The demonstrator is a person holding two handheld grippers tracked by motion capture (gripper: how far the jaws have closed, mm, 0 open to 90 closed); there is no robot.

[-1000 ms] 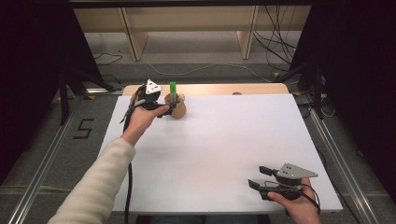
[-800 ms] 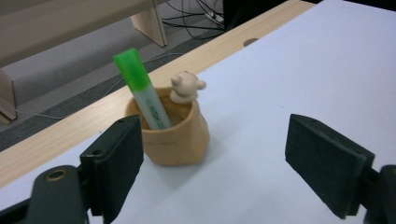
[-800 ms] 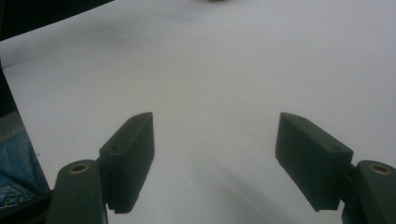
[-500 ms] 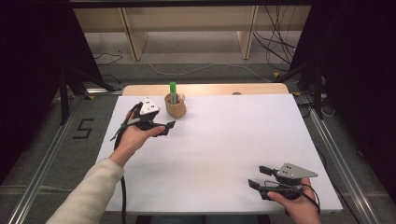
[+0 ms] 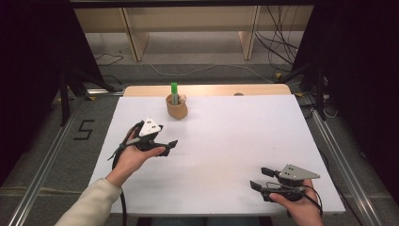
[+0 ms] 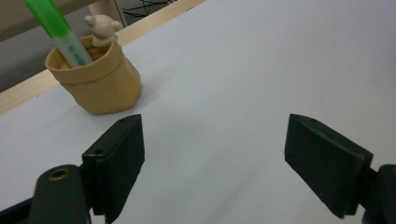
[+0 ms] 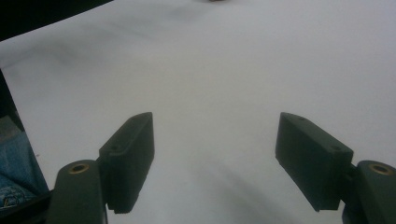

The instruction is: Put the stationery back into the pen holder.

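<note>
Nearest the person's edge of the white-covered desk (image 5: 221, 155), the right gripper (image 5: 260, 178) sits low at the front right corner, held in a hand that enters from the bottom of the high view. Its fingers (image 7: 128, 161) are spread wide apart with nothing between them; the right gripper view shows bare white surface in the gap. A grey three-cornered plate rides on top of it.

Farther in, on the left half of the desk, the left gripper (image 5: 170, 146) is held above the surface by the person's left hand (image 5: 134, 157), a cream sleeve (image 5: 91, 207) behind it and a black cable trailing toward the front edge. Its fingers (image 6: 119, 158) are likewise released, wide apart and grasping nothing; the left gripper view shows only white surface between them.

Beyond that gripper, near the far edge and left of centre, stands the small tan soft-sided cup (image 5: 177, 108), upright on the white surface and well apart from both grippers. In it stands a green-capped marker pen (image 5: 174, 92), leaning slightly, and beside the pen a small cream bear-shaped figure (image 6: 102, 29) shows above the rim.

Past the cover, a strip of pale wood desk edge (image 5: 254, 89) is exposed. Behind it lie grey floor, loose cables (image 5: 282, 42) and a wooden shelf unit (image 5: 188, 23).
</note>
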